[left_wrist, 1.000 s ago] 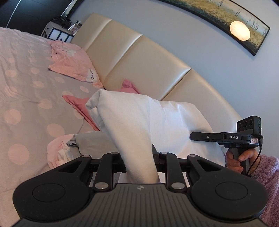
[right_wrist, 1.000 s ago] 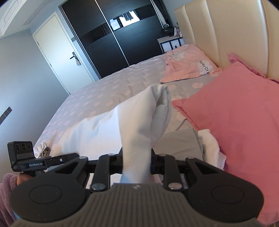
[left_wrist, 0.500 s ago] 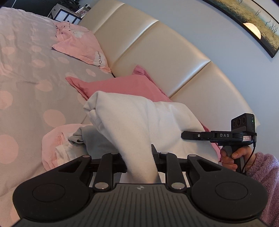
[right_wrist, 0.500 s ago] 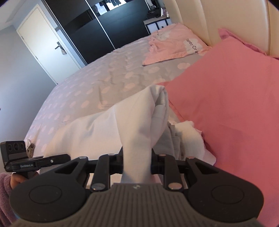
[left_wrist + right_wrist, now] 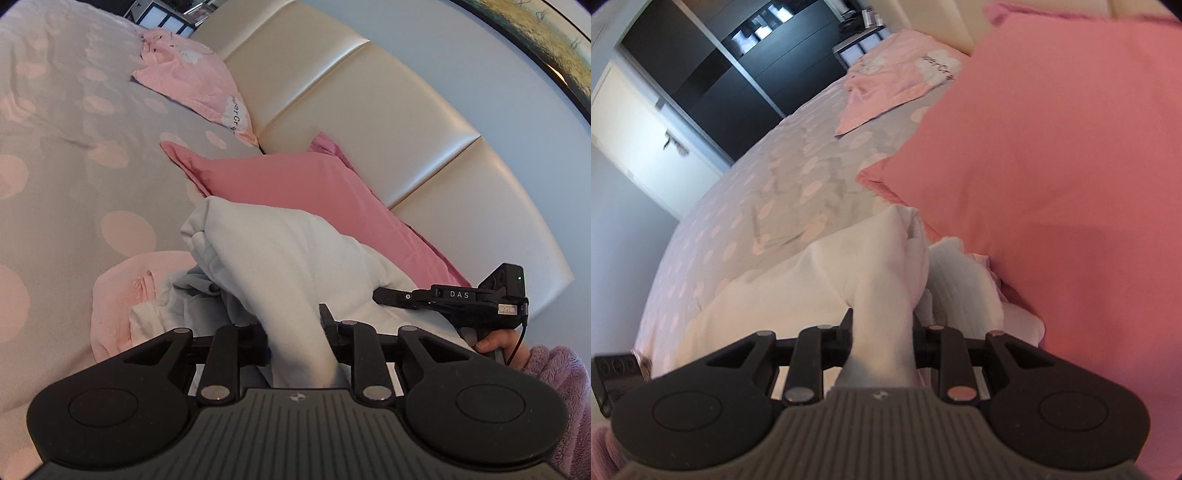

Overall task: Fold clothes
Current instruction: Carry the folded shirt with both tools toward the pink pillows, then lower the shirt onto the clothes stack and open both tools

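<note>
A white garment (image 5: pixel 280 258) stretches between both grippers, low over the bed. My left gripper (image 5: pixel 295 332) is shut on one end of it, the cloth bunched between its fingers. At the other end my right gripper (image 5: pixel 882 325) is shut on the white garment (image 5: pixel 879 266). The right gripper also shows in the left wrist view (image 5: pixel 384 295), held by a hand in a fuzzy purple sleeve (image 5: pixel 554 373). Under the garment lies a heap of clothes: a grey piece (image 5: pixel 199 291), a pale pink piece (image 5: pixel 122 295) and white cloth (image 5: pixel 967 288).
A big pink pillow (image 5: pixel 295 184) (image 5: pixel 1052 166) lies just beyond the heap, against the cream headboard (image 5: pixel 369 110). A light pink pillow (image 5: pixel 192 85) sits farther up the grey dotted bedspread (image 5: pixel 55 166). Dark wardrobe doors (image 5: pixel 757 74) and a white door (image 5: pixel 646 140) stand across the room.
Both grippers have lowered the white garment toward the heap of clothes and moved closer to the pink pillow. Both stay shut on the cloth.
</note>
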### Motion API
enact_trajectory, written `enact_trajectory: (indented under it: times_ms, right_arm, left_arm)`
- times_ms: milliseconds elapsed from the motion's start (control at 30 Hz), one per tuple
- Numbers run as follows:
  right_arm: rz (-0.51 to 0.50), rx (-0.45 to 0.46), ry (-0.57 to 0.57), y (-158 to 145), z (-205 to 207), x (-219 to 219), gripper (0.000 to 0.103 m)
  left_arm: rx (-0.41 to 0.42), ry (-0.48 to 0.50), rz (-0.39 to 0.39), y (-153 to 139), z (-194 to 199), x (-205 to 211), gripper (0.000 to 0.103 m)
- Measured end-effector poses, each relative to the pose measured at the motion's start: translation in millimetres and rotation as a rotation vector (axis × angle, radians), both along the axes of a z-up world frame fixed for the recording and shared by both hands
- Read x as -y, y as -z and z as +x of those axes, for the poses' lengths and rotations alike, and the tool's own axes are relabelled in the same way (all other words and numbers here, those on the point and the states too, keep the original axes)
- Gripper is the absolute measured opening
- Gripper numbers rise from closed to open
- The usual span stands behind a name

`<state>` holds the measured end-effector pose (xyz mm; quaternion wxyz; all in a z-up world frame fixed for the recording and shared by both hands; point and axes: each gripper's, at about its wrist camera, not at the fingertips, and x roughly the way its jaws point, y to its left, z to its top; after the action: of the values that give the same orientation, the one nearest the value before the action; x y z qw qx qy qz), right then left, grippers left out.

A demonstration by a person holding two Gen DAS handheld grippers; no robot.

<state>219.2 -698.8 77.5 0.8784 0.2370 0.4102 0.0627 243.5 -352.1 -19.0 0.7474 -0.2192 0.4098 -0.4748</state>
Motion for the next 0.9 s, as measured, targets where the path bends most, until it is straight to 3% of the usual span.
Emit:
enact_trajectory:
  times_ms: [133,200,267,333,467,533,600,767,900]
  right_arm:
    - [-0.028,0.009,0.043,-4,-8,-4,0.032]
    - [-0.042,0.013,0.064,-6,-12,-6,0.045]
    - [-0.055,0.018,0.086,-8,-15,-7,0.050]
    - [-0.080,0.029,0.105,-13,-21,-10,0.050]
    - [-0.215,0.106,0.161,-39,-41,-15,0.052]
    - [-0.275,0.158,0.215,-53,-52,-17,0.046]
    - [-0.320,0.216,0.230,-65,-59,-26,0.029]
    - [-0.273,0.329,0.153,-72,-53,-67,0.026]
    - [-0.288,0.321,0.161,-47,-34,-82,0.024]
  left_arm:
    - [-0.003,-0.012,0.017,-9,-5,0,0.025]
    - [0.017,-0.028,0.043,-15,-10,-5,0.033]
    - [0.040,-0.061,0.059,-21,-16,-14,0.048]
    - [0.066,-0.088,0.068,-29,-22,-24,0.051]
    - [0.197,-0.170,0.103,-51,-40,-48,0.052]
    - [0.244,-0.199,0.099,-60,-44,-56,0.049]
    - [0.264,-0.221,0.084,-66,-43,-57,0.048]
    - [0.280,-0.220,0.057,-69,-37,-42,0.045]
    - [0.322,-0.168,0.064,-66,-39,-19,0.045]
